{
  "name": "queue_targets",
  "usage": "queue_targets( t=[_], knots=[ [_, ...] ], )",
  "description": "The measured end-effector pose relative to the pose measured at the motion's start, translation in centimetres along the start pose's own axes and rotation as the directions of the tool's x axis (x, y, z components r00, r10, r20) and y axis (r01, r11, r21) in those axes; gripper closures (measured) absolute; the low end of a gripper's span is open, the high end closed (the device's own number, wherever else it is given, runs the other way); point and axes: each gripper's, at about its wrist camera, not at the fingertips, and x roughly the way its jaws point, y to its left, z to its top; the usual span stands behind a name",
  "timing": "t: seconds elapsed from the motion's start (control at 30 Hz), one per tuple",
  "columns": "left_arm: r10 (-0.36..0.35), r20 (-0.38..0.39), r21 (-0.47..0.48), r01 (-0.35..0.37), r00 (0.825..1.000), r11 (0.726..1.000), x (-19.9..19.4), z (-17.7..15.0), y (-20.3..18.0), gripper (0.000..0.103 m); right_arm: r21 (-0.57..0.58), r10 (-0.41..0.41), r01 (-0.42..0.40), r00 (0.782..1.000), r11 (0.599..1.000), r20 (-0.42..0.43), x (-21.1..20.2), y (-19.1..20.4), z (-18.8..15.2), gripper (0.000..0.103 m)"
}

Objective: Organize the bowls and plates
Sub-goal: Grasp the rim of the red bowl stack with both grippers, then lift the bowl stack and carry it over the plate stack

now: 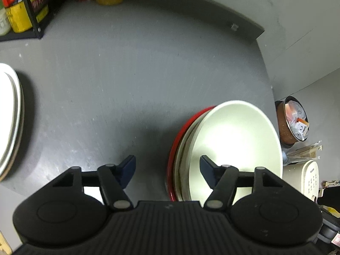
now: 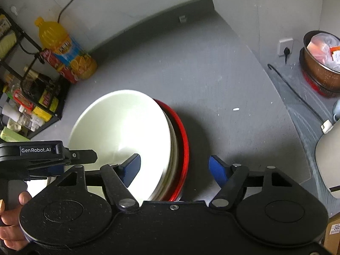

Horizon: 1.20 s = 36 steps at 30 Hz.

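A white bowl (image 1: 235,140) tops a stack of dishes with a red plate (image 1: 176,146) at the bottom, near the right edge of the grey counter (image 1: 127,80). My left gripper (image 1: 167,165) is open above the stack's left rim, empty. In the right wrist view the same bowl (image 2: 121,127) and red plate (image 2: 183,146) lie under my right gripper (image 2: 174,167), which is open and straddles the stack's right rim. The left gripper's body (image 2: 42,155) shows at the left there. Several white plates (image 1: 9,119) are stacked at the counter's left edge.
A black rack (image 2: 31,89) with bottles and jars stands at the back left, beside an orange juice bottle (image 2: 65,51) and a red can (image 2: 59,65). A brown pot (image 2: 323,63) with packets and a white appliance (image 2: 329,159) sit beyond the counter's right edge.
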Motion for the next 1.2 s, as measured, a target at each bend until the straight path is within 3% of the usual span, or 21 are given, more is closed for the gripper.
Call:
queue_targets(
  t=[0.37,0.53,0.6,1.2],
  knots=[
    [-0.007,-0.079,-0.057,0.003,0.997,0.998,2.5,0.1,0.3,0.061,0.015,0.024,-0.023,0.997,1.0,-0.071,1.9,-0.3,0.5,0.057],
    [-0.06,-0.125,-0.1,0.048,0.99,0.994,3.8,0.3,0.8,0.062,-0.001,-0.002,0.002,0.995,1.0,-0.099,2.6,-0.2,0.3,0.066],
    [-0.079,-0.123,-0.103,0.066,0.989,0.992,3.9,0.3,0.7,0.068,-0.004,-0.009,0.009,0.995,1.0,-0.098,2.6,-0.1,0.3,0.069],
    [-0.126,-0.09,-0.059,0.121,0.988,0.991,1.7,0.6,2.7,0.072,-0.003,0.014,-0.014,0.998,1.0,-0.056,1.3,2.4,0.0,0.072]
  ],
)
